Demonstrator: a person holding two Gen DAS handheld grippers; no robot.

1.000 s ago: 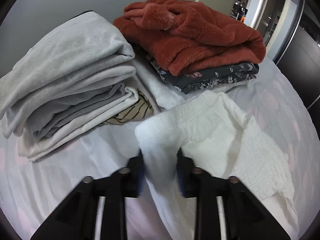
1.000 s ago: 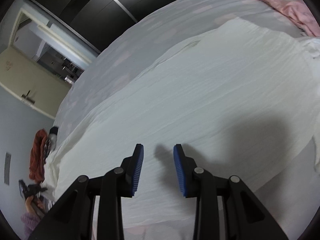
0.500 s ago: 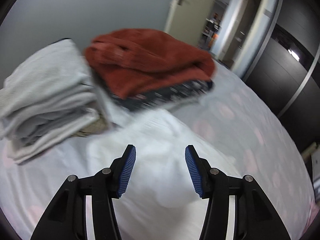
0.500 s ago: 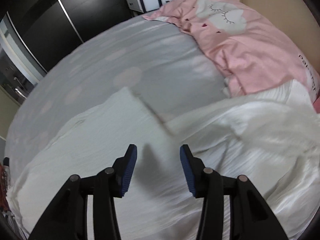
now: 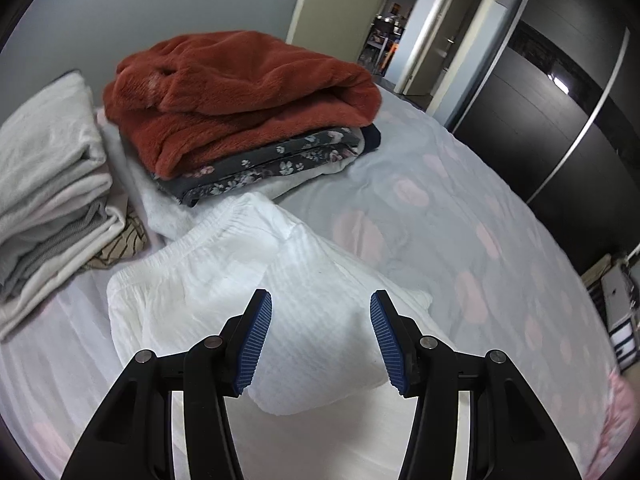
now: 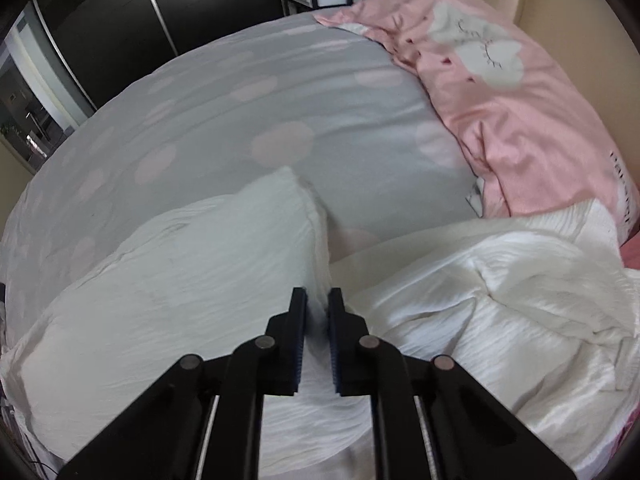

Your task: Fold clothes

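Left claw: my left claw (image 5: 320, 336) hangs with its two blue-padded fingers spread wide apart, gripping nothing, just above the white garment (image 5: 240, 280).
Right claw: my right claw (image 6: 318, 344) has its fingers drawn close together, clamped on a fold of the white garment (image 6: 180, 280) that rises between the pads.
White garment: it lies on the bed (image 5: 460, 220), crinkled cloth with a gathered elastic band at the far end in the left view. In the right view I see a smoother flat part to the left of my claw and a rumpled heap to the right.
Stacks: beyond the garment in the left view sit two piles of folded clothes. The rust fleece (image 5: 240, 92) tops a dark floral piece (image 5: 280, 160); to its left is the grey and white pile (image 5: 48, 200), with a striped piece (image 5: 120, 240) peeking from under it. The elastic end of the garment lies just beside both piles.
Bed: grey sheet with pale pink spots. In the right view I see a pink duvet (image 6: 500, 92) bunched at the far right, touching the rumpled part of the garment.
Room: dark wardrobe doors (image 5: 560, 100) and an open doorway (image 5: 392, 28) past the bed.
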